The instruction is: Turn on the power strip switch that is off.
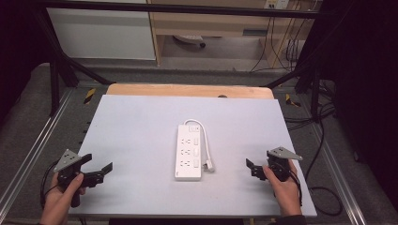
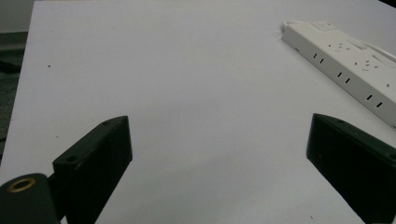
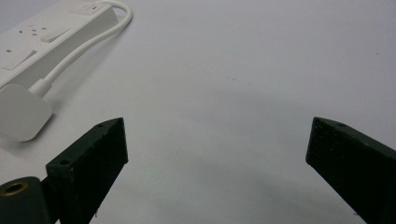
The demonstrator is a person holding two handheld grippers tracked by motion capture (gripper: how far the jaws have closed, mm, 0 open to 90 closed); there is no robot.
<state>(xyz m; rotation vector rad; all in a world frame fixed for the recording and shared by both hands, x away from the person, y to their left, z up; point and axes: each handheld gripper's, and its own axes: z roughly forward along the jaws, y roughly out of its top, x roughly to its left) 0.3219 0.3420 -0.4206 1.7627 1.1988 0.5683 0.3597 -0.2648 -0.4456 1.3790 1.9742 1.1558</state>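
Observation:
A white power strip (image 1: 189,151) lies lengthwise in the middle of the pale board (image 1: 136,122). Its short white cable (image 1: 204,136) loops from the far end down its right side to a white plug (image 1: 209,165) resting on the board. My left gripper (image 1: 98,164) hovers at the near left, open, with nothing between its jaws. In the left gripper view the strip (image 2: 345,65) lies ahead to the right of the open gripper (image 2: 219,140). My right gripper (image 1: 252,168) is at the near right, open and holding nothing. The right gripper view has the plug (image 3: 21,112) and strip (image 3: 51,32) at the left of the gripper (image 3: 217,140).
A wooden table edge (image 1: 187,90) runs behind the board. Black frame bars (image 1: 61,70) stand at both back corners, and dark cables (image 1: 324,187) trail on the floor to the right. A cabinet (image 1: 211,28) stands beyond the table.

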